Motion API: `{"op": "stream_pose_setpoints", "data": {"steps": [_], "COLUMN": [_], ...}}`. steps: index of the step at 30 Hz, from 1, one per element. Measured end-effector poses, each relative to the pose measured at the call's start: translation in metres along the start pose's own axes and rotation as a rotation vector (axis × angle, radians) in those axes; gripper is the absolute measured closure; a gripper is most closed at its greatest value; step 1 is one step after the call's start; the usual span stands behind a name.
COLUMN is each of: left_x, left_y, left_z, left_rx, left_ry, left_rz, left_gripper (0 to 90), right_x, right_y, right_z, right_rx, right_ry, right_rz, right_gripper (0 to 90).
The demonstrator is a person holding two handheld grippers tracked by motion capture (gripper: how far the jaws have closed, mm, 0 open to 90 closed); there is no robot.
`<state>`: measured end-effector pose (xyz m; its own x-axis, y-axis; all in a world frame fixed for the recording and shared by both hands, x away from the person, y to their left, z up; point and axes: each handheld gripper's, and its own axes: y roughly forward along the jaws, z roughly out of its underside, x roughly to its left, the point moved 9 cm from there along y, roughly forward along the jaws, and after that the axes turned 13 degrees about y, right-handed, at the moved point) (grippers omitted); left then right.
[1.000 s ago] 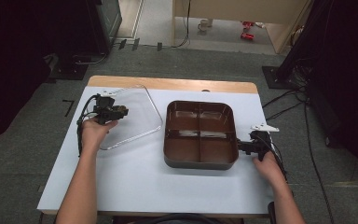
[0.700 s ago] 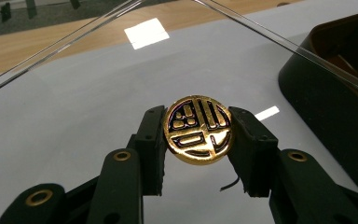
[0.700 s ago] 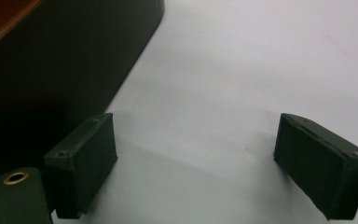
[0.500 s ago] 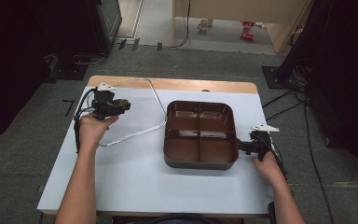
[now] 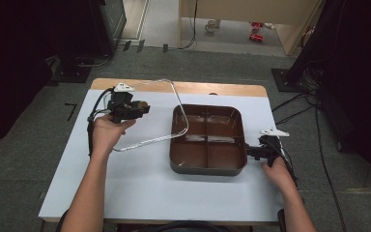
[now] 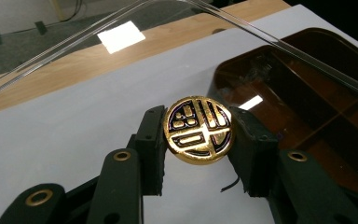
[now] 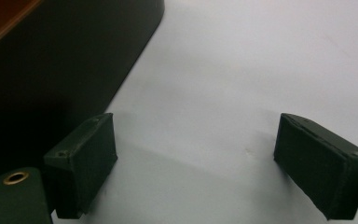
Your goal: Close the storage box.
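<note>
Clear plastic lid (image 5: 162, 113), tilting over the brown tray (image 5: 207, 140), is hanging by its gold knob (image 6: 199, 129) clamped in the left gripper (image 6: 199, 140), likely pivoting loose, while the right gripper (image 7: 196, 163) is waiting, jaws apart.

no readable text anywhere, just a gold emblem knob (image 6: 199, 130) pinched in my left gripper (image 6: 196, 140), stylized symbol, can't read it

My left hand (image 5: 107, 133) holds the left gripper (image 5: 142, 105) raised over the table's far left, jaws clamped on a round gold knob (image 6: 198, 129). My right gripper (image 5: 247, 152) sits low at the right, jaws spread wide, holding nothing.
</note>
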<state>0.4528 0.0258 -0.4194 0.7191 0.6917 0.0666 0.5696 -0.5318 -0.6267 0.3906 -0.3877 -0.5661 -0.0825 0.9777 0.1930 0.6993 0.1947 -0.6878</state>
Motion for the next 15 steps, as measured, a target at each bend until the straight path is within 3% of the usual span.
{"op": "stream_pose_setpoints", "data": {"steps": [7,15], "left_x": [-0.029,-0.05], "left_y": [0.018,0.033], "left_z": [-0.006,-0.009], "left_rx": [0.027,0.045], "left_ry": [0.045,0.053], "left_rz": [0.055,0.101], "left_gripper": [59.5,59.5], "right_x": [0.0,0.0], "right_y": [0.0,0.0], "right_z": [0.0,0.0], "right_rx": [-0.001,-0.001], "right_ry": [0.002,0.002], "right_rz": [-0.001,0.0], "right_gripper": [12.4,12.4]}}
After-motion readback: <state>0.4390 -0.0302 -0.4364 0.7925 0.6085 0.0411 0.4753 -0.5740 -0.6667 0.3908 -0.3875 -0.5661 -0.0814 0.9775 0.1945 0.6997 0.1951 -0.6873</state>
